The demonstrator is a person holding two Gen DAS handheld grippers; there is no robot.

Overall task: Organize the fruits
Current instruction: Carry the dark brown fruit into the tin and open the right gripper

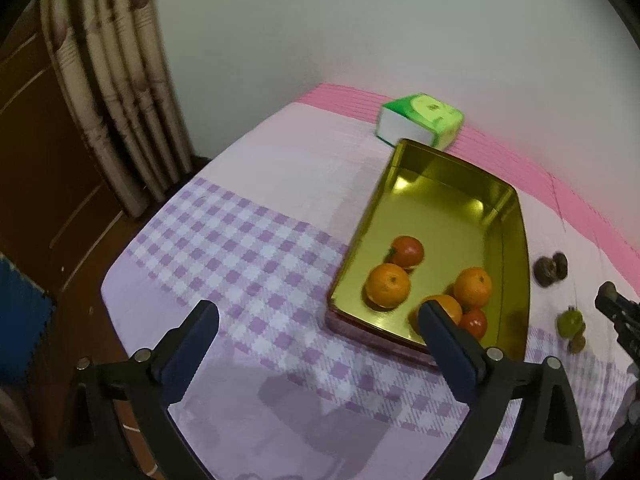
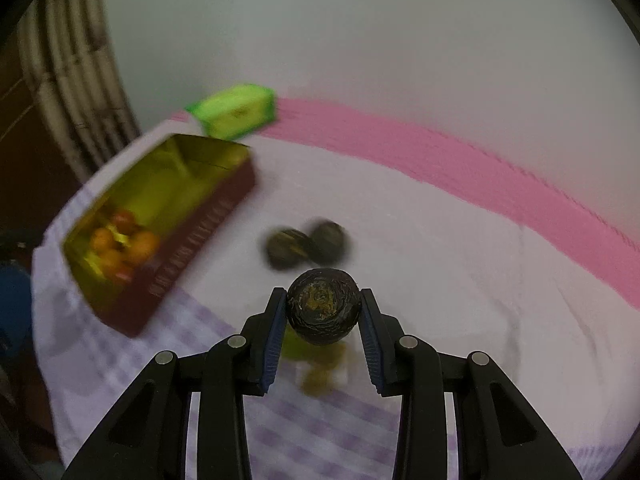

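Five round fruits sit in the near end of the gold tin [image 1: 504, 216] in the left wrist view: three oranges [image 1: 388, 285] and two redder ones [image 1: 407, 251], all bunched together on the shiny bottom. The left tool [image 1: 318, 314] hangs over the checkered cloth [image 1: 240, 240] just beside the tin with its fingers spread wide and nothing between them. A green tissue pack [image 1: 420, 124] lies past the tin's far end, and two dark fruits [image 1: 552, 266] plus a small green one [image 1: 572, 322] lie on the cloth on the tin's other side. Over in the right wrist view, things are pretty blurry, but the right tool [image 2: 323, 304] is clearly pinching a dark wrinkly fruit [image 2: 323, 306] between both pads, up off the cloth. Two more dark fruits [image 2: 306, 244] lie touching each other just beyond it, and the tin with the oranges is off to the left, well apart.
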